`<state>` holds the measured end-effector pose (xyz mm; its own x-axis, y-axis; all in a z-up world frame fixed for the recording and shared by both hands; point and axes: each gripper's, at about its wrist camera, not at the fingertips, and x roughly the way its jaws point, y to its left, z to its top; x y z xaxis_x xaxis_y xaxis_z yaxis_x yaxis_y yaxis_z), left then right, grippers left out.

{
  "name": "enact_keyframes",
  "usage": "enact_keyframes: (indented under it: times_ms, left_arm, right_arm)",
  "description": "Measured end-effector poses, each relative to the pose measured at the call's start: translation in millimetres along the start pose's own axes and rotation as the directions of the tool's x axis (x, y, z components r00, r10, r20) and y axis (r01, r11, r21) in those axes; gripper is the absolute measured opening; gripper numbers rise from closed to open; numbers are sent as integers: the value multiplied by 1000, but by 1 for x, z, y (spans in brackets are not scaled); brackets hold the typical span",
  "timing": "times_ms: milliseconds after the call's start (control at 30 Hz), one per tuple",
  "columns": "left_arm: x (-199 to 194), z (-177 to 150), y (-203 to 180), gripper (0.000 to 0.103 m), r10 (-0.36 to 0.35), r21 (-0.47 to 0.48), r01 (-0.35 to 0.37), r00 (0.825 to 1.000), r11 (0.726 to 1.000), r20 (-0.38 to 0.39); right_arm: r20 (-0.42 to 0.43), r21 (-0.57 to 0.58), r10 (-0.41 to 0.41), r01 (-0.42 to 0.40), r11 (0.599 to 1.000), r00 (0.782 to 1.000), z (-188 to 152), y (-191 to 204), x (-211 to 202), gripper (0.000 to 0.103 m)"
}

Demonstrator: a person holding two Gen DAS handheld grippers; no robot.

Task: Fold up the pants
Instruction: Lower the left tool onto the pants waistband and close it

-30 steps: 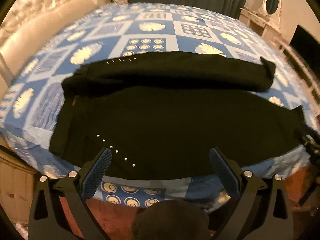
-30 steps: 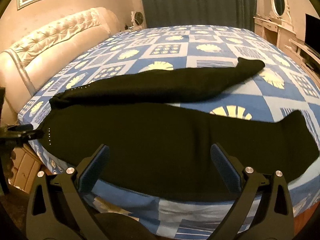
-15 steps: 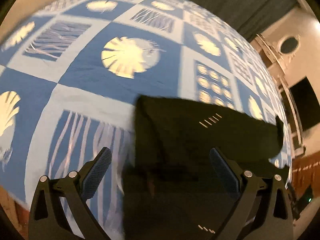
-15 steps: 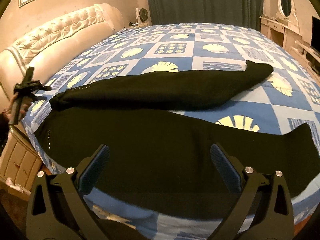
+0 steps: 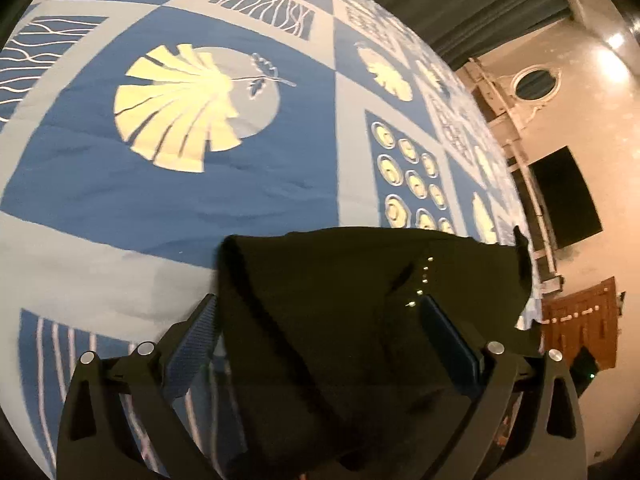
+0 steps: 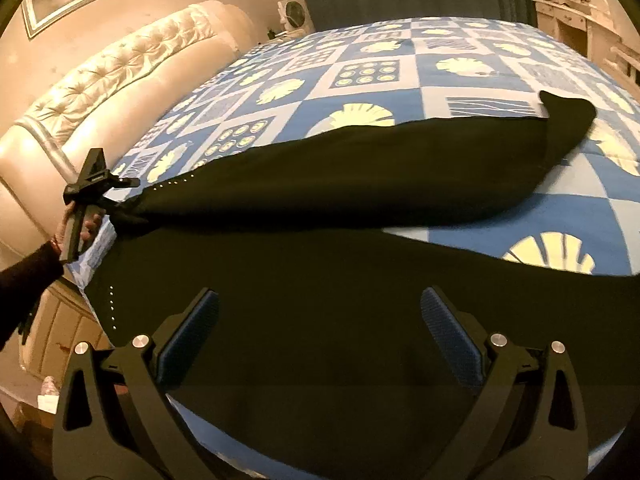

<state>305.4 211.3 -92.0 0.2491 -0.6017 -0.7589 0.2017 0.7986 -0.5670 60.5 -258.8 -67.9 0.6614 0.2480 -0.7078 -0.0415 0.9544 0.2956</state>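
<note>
Left claw (image 5: 316, 344) spread wide over black pants (image 5: 360, 320) waistband, far-left; right claw (image 6: 320, 336) spread, above near leg on bed (image 6: 472, 80).

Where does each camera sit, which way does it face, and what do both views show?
Left wrist: on the left gripper, low over the bed at the waist end of the black pants; its open fingers straddle the fabric.
Right wrist: on the right gripper, at the bed's near edge, facing across the pants toward the headboard; its open fingers show, also the person's hand and sleeve holding the left gripper.
Shared: the pants, the bed, the left gripper.
</note>
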Motion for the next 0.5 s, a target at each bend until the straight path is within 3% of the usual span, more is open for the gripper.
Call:
enact_keyframes:
  times_ms: [33, 67, 100, 133, 200, 233, 400, 500]
  left_arm:
    - [2, 2, 1, 94, 7, -2, -7, 1000, 1000, -2]
    - [5, 5, 2, 72, 21, -4, -21, 1000, 1000, -1]
    - [7, 6, 6, 31, 50, -18, -50, 999, 999, -3]
    - [10, 8, 13, 21, 39, -59, -41, 999, 997, -25]
    - [13, 9, 30, 21, -33, -166, 28, 999, 986, -33]
    - [12, 8, 33, 21, -48, -176, 42, 998, 984, -31]
    - [14, 8, 30, 20, -29, -153, 23, 999, 988, -34]
    - [15, 9, 28, 20, -18, -143, 11, 999, 990, -45]
  right_arm:
    - [-2, -3, 13, -13, 1000, 1000, 3, 0, 2, 101]
    - [-7, -7, 39, -39, 999, 999, 11, -1, 5, 101]
    - [-13, -11, 71, -71, 997, 997, 18, -2, 9, 101]
    - [-18, -21, 94, -94, 995, 995, 30, -5, 13, 101]
    - [-24, -58, 115, -117, 991, 993, 52, -9, 22, 101]
    - [-30, -84, 121, -123, 989, 992, 63, -10, 26, 101]
    - [-129, -249, 90, -120, 961, 988, 140, -19, 79, 101]
    - [-242, -331, 64, -144, 933, 968, 181, -20, 128, 101]
